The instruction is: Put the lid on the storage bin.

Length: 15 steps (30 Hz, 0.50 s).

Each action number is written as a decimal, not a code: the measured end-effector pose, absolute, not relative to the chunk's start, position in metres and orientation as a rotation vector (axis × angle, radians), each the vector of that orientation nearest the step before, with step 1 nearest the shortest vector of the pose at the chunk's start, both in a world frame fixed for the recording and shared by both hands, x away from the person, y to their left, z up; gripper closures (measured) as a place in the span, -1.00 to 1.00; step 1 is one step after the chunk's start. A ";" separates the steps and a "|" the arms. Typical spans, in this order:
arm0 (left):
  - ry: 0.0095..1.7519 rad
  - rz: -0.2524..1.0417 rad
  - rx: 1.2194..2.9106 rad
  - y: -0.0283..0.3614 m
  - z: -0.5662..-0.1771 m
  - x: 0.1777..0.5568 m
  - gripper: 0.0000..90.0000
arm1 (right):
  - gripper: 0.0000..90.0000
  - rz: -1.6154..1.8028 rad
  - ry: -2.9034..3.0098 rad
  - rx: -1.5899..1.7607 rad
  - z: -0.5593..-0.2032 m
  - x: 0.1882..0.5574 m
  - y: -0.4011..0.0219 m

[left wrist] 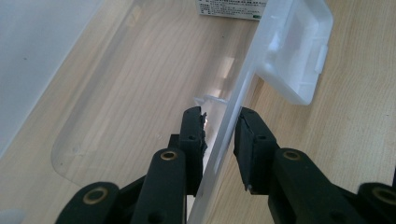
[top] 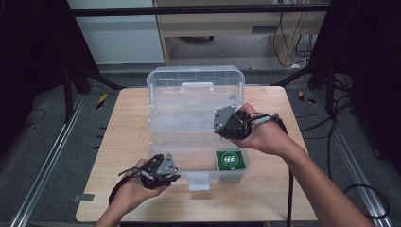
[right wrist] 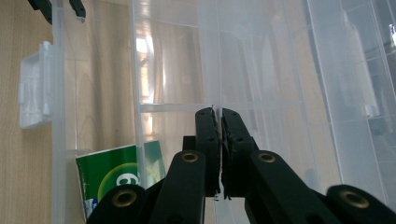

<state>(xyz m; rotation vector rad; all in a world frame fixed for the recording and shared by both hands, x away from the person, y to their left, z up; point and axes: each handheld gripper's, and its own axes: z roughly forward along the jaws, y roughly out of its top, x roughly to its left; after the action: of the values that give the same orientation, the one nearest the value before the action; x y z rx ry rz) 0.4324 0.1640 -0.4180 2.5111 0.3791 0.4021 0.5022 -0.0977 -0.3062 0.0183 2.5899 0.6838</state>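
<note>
A clear plastic box is sitting open in the middle of a wooden table, its lid standing up at the far side with a handle on it. A see-through tray is lying across the upper part of the box. Down in the box's bottom, at its near right corner, a green packet with white figures on it is lying flat; the rest of the floor is showing the table's wood grain through it.

The left gripper is straddling the box's near wall, one jaw inside and one outside, and the jaws are closing on that thin wall, just beside the white latch hanging off the front. The right gripper is reaching over the box from the right, its jaws pressing together on a thin clear partition of the tray. The green packet is lying below and to the left of those jaws.
</note>
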 end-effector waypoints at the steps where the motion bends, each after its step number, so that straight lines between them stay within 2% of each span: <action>1: 0.376 0.402 2.511 0.164 -0.418 0.432 0.62 | 0.94 0.681 2.586 0.009 -0.306 0.502 -0.098; 15: 0.385 0.416 2.495 0.164 -0.419 0.435 0.59 | 0.94 0.718 2.582 0.018 -0.312 0.491 -0.102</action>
<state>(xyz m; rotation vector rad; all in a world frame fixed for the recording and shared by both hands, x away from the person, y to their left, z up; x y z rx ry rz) 0.4355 0.1638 -0.4194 2.4949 0.3855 0.4157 0.4906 -0.1021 -0.3121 0.0183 2.5816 0.7180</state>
